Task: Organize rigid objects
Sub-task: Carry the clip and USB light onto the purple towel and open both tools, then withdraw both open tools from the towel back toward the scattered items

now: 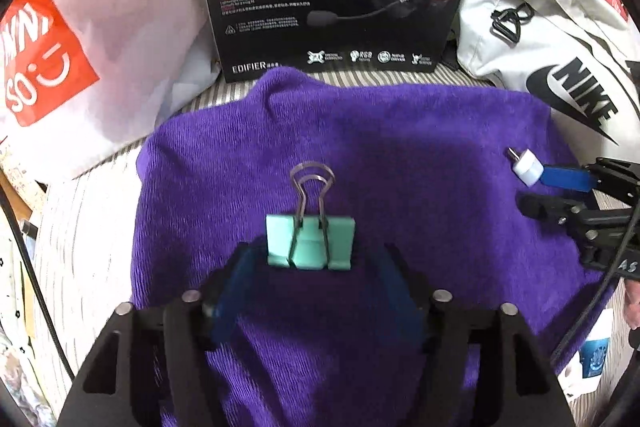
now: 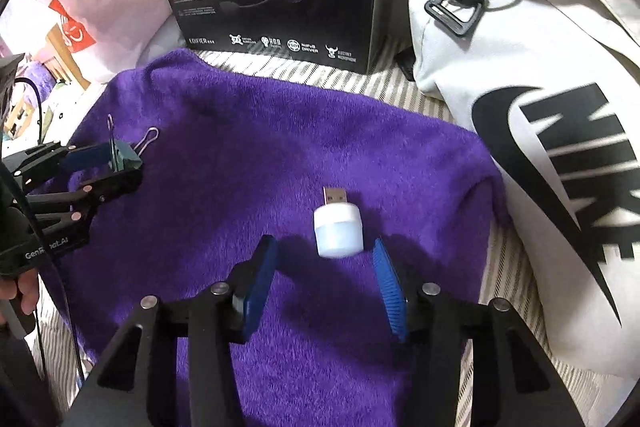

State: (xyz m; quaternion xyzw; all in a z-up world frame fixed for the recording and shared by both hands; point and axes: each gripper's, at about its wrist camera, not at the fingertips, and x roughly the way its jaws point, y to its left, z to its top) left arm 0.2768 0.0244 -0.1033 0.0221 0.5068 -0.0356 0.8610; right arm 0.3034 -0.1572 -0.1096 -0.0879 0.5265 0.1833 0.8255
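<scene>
Left gripper: jaws apart, clip between, pads clear.
Right gripper: jaws apart, plug loose on towel.

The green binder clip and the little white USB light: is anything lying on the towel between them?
No. In the right wrist view, only bare purple towel stretches between the green binder clip and the white USB light.

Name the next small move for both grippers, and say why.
Probably lift both grippers straight back. The left gripper stands open around the clip, and the right gripper stands open with the USB light lying free on the towel. Both items look set down, apart from each other.
</scene>
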